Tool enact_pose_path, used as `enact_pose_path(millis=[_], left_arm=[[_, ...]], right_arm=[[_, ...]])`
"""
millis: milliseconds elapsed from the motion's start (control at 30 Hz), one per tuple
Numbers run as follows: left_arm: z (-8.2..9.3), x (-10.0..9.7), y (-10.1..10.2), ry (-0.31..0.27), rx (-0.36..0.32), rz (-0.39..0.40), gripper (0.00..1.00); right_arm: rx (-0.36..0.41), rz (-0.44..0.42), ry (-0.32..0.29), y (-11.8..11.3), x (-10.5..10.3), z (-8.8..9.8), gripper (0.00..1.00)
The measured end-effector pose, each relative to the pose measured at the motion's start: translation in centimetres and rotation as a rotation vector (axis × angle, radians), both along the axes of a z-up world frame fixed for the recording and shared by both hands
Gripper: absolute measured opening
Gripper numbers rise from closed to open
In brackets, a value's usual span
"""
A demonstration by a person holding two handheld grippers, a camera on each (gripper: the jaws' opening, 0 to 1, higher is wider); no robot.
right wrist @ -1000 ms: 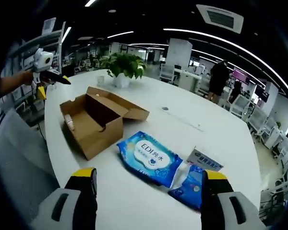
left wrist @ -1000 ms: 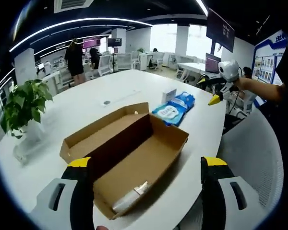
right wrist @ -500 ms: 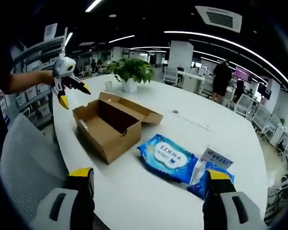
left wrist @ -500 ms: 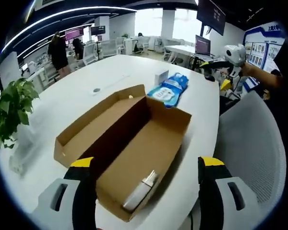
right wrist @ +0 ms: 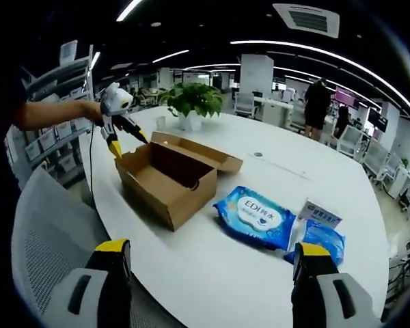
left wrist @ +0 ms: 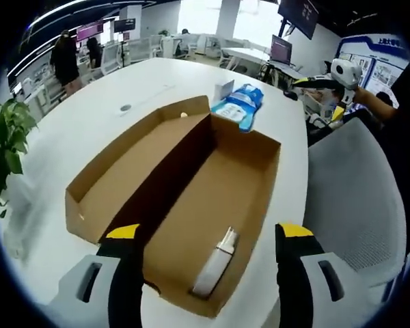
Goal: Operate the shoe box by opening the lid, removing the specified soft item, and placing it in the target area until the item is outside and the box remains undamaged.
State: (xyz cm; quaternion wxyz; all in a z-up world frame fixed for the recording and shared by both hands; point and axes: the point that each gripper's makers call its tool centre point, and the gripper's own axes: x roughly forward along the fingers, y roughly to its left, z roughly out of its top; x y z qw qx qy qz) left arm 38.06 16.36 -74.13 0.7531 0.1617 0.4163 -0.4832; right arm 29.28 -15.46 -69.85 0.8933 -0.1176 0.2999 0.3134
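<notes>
Fingers [left wrist: 126,273] of the left gripper [left wrist: 205,236] stand wide apart, grasping nothing, poised above the near end of the open shoe box [left wrist: 184,198]. In the right gripper view a hand [right wrist: 90,111] holds that gripper angled down over the box's far corner. The right gripper [right wrist: 212,249] is likewise spread and empty above the worktop [right wrist: 212,273]. A small pale wrapped item [left wrist: 215,263] lies inside the box; blue wipes packs [right wrist: 254,216] rest on the worktop beside it.

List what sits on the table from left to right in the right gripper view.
Left gripper held over the box end → open cardboard box → blue wipes pack → second blue pack with a white label.
</notes>
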Motion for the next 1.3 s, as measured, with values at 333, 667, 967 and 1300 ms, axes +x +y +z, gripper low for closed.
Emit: enact_pose_path(millis=[333,667,967,1300], left_arm=[[-2.2,0.2,-0.4,0.087,0.055,-0.146,0.80],[-4.0,0.9,-0.5,0.120,0.110,-0.225,0.73],[-6.0,-0.3,-0.3,0.151,0.213,-0.382,0.65],[-7.9,-1.3,0.0,0.182,0.296,-0.497,0.60]], right_arm=[[0.018,-0.024,0.018,0.2,-0.5,-0.1,0.99],[0.013,-0.038,0.031,-0.1,-1.1,-0.4,0.99],[0.019,-0.052,0.035,-0.2,-1.2,-0.5,0.99],[0.022,-0.072,0.049,-0.7,-1.7,-0.9,0.99]])
